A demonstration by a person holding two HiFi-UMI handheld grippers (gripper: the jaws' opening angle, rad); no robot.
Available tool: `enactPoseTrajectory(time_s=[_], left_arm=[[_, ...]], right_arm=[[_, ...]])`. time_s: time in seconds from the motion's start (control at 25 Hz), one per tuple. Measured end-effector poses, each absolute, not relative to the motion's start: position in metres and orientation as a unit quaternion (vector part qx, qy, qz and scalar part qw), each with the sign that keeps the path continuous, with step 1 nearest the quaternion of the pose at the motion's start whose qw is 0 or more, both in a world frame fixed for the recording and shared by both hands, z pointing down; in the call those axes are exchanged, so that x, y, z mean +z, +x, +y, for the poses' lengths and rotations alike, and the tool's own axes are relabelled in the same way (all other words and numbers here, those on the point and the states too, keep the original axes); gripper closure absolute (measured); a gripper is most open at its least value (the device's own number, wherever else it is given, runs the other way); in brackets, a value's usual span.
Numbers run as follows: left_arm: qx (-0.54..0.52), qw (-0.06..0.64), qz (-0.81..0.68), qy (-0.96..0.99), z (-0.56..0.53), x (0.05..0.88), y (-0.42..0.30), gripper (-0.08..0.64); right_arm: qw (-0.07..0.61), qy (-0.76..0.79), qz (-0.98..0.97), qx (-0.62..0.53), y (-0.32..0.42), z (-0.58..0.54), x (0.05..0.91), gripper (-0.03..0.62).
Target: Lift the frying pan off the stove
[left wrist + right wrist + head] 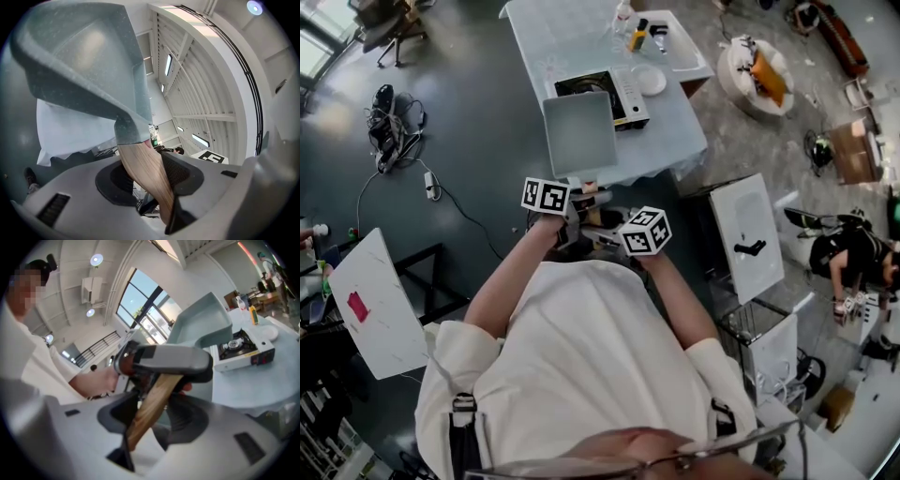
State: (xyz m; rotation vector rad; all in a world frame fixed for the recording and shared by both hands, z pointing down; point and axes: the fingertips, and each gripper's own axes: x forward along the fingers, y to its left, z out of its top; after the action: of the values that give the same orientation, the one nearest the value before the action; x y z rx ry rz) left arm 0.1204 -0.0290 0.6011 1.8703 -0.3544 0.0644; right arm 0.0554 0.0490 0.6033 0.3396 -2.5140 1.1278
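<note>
The square grey frying pan point(579, 131) hangs in the air above the table's near edge, in front of the portable gas stove point(621, 94). It does not touch the stove. Its wooden handle point(143, 166) runs back toward me. My left gripper point(570, 204) is shut on that handle just behind the pan point(84, 61). Behind it, my right gripper point(605, 231) is shut on the handle's rear part point(152, 401). In the right gripper view the left gripper's grey body lies across the handle, with the pan point(201, 326) and the stove point(241, 350) beyond.
The stove stands on a table with a pale cloth point(675, 141), beside a white plate point(650, 80) and bottles point(637, 33) at the back. A white cabinet point(748, 234) is to my right, a white board point(373, 305) to my left, cables point(389, 127) on the floor.
</note>
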Motion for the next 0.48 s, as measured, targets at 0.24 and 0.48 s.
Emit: enactPoseTrajectory(time_s=[0.24, 0.48], left_arm=[[0.024, 0.574, -0.150, 0.805, -0.023, 0.589, 0.105, 0.377], [0.037, 0.571, -0.138, 0.809, -0.017, 0.582, 0.088, 0.377]], right_arm=[[0.180, 0.121, -0.896, 0.388, 0.040, 0.055, 0.593, 0.382], [0.171, 0.132, -0.898, 0.384, 0.020, 0.059, 0.585, 0.382]])
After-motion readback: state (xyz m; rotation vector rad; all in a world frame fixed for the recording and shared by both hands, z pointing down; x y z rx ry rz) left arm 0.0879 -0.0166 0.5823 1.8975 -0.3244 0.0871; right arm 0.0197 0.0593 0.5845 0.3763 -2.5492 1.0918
